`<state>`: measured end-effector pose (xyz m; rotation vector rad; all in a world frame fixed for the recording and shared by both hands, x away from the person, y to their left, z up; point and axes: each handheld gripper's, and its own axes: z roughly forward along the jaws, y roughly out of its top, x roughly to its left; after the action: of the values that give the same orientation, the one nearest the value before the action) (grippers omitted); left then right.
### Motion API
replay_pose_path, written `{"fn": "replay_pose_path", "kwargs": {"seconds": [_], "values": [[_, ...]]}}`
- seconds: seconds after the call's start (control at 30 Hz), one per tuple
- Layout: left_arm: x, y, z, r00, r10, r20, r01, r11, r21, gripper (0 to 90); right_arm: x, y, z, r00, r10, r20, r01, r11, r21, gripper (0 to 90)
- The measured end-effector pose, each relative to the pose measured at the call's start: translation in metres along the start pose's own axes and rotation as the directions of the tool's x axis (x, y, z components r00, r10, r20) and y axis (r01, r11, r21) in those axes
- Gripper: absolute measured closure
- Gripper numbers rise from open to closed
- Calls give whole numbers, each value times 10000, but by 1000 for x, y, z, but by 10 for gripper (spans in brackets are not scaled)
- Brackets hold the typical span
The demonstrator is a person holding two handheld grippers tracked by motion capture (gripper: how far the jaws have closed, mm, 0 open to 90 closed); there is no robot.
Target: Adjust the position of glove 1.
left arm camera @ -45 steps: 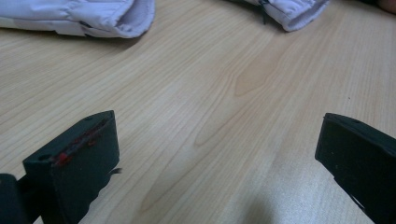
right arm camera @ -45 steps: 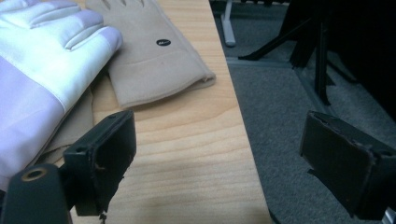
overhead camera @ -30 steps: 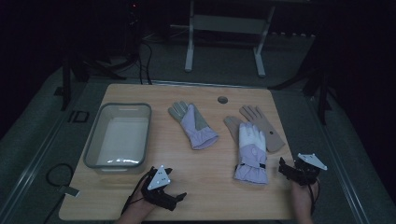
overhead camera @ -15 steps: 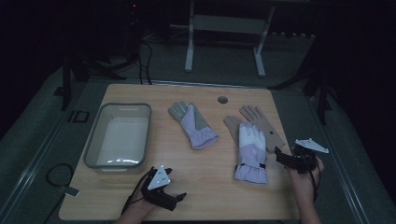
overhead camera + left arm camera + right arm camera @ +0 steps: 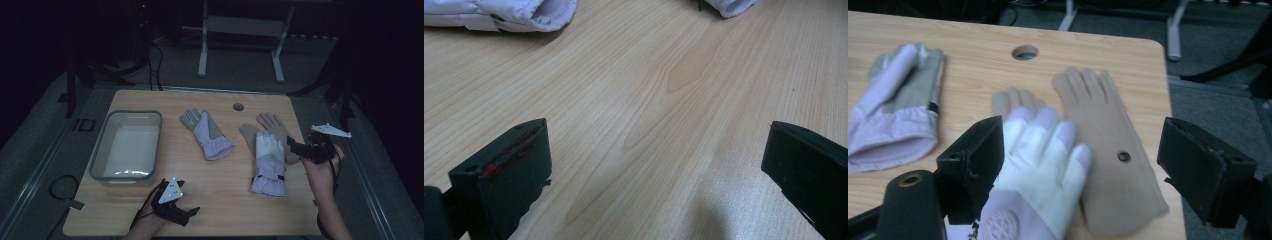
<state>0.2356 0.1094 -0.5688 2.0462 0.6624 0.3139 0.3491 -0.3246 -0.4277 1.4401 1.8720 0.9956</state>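
A white-and-lilac glove [image 5: 267, 160] lies partly over a pair of tan gloves [image 5: 275, 127] at the table's right. Left of them lies a lilac-and-grey glove [image 5: 207, 132]. My right gripper [image 5: 295, 147] hangs above the table's right edge beside the tan gloves. In the right gripper view, the right gripper [image 5: 1088, 165] faces the white glove [image 5: 1043, 150] and tan glove [image 5: 1108, 145]. Its jaws are open, have just been closing slightly, and hold nothing. My left gripper [image 5: 190, 215] rests near the front edge. The left gripper [image 5: 654, 170] is open over bare wood.
A clear plastic bin [image 5: 100, 160] stands at the table's left. A round cable hole [image 5: 238, 107] sits near the far edge. Bare wooden table [image 5: 225, 200] stretches between the grippers. A metal stand's legs [image 5: 202, 55] rise behind the table.
My right gripper has risen from the table's front right corner and moved farther back along the right edge, toward the tan gloves. The left gripper and the gloves have stayed put.
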Motion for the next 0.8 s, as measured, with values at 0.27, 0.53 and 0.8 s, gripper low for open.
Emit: {"fn": "replay_pose_path", "kwargs": {"seconds": [0.27, 0.53, 0.8], "values": [[0, 0, 0, 10000, 0, 6, 0, 10000, 5, 0, 16, 26, 20, 9990, -363, -261, 371, 9988, 309, 123], [-1, 0, 0, 9999, 119, -20, -119, 9999, 39, 0, 39, 42, 46, 9950, -818, -571, 840, 9958, 376, 105], [-2, 0, 1, 9999, 131, -1, -131, 9999, 33, 0, 64, 56, 64, 9879, -1063, -1129, 1115, 9929, 409, 135]]}}
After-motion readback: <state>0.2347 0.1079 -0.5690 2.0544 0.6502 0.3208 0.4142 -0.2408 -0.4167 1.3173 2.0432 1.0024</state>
